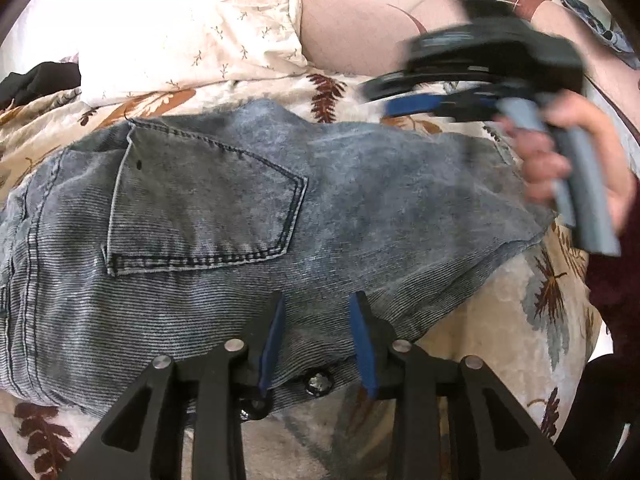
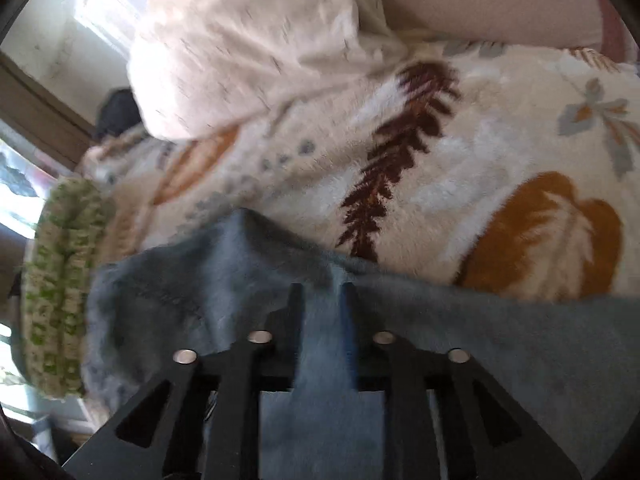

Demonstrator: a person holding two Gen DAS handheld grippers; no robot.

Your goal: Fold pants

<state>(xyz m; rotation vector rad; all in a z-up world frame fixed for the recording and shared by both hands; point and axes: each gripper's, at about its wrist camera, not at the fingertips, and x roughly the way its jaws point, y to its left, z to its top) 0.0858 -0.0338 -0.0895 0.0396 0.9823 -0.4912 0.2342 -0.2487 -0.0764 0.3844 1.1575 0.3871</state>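
Grey-blue washed denim pants (image 1: 224, 216) lie folded on a leaf-patterned blanket (image 1: 520, 300), back pocket (image 1: 204, 208) up, waistband and button (image 1: 318, 382) at the near edge. My left gripper (image 1: 318, 308) is open, its blue-padded fingers (image 1: 360, 320) just above the pants near the waistband, holding nothing. My right gripper (image 1: 404, 106) shows blurred at the upper right in the left wrist view, held in a hand above the pants' far right end. In the right wrist view the right gripper (image 2: 320, 292) has its fingers either side of a raised ridge of the pants (image 2: 320, 344).
A cream patterned pillow (image 1: 192, 20) lies behind the pants, with a pale pink cushion (image 1: 352, 28) beside it. Dark cloth (image 1: 36, 80) sits at the far left. A green-and-cream knitted item (image 2: 60, 288) lies left of the pants in the right wrist view.
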